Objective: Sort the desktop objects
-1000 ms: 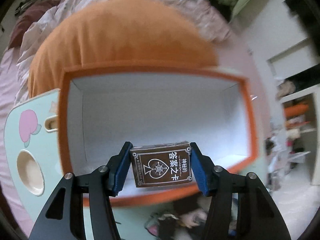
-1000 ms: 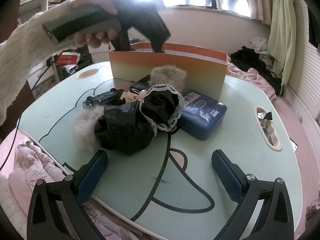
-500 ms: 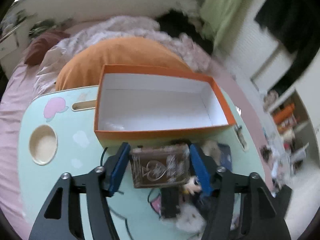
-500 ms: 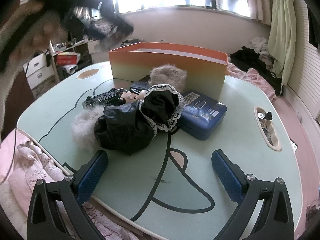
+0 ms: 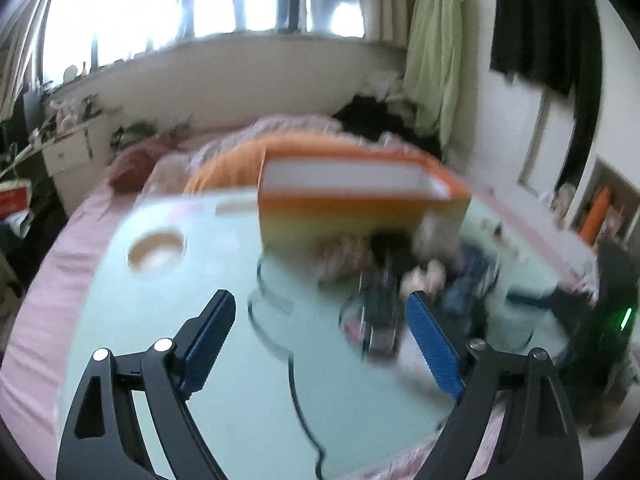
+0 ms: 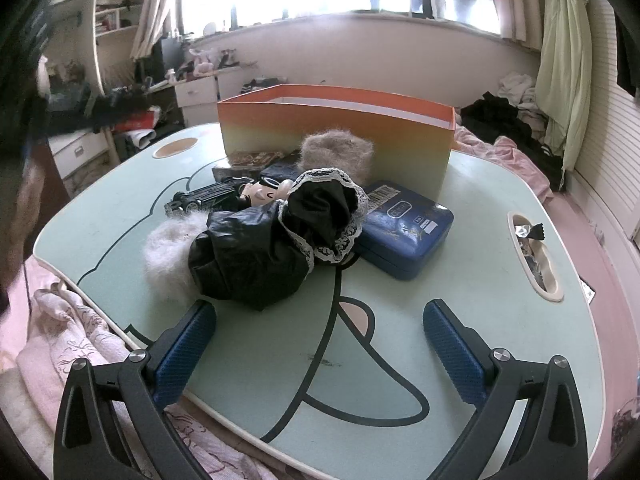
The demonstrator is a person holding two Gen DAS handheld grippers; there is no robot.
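An orange box [image 6: 336, 128] stands at the far side of the pale green table [image 6: 480, 280]; it also shows, blurred, in the left wrist view [image 5: 360, 208]. In front of it lie a brown card box [image 6: 250, 159], a black toy car [image 6: 204, 198], a doll in black lace clothes [image 6: 280, 236], fur balls [image 6: 336, 152] and a blue tin [image 6: 404, 228]. My left gripper [image 5: 320, 340] is open and empty above the table, short of the heap. My right gripper [image 6: 320, 340] is open and empty at the near table edge.
A round cup recess [image 5: 158, 246] sits at the table's left. A black cable [image 5: 296, 392] runs across the table. A slot tray [image 6: 534, 256] lies on the right edge. Pink bedding [image 6: 60, 320] surrounds the table.
My left gripper pulled back from over the orange box, opened and no longer holds the brown card box, which now lies in front of the box. My right gripper has not moved.
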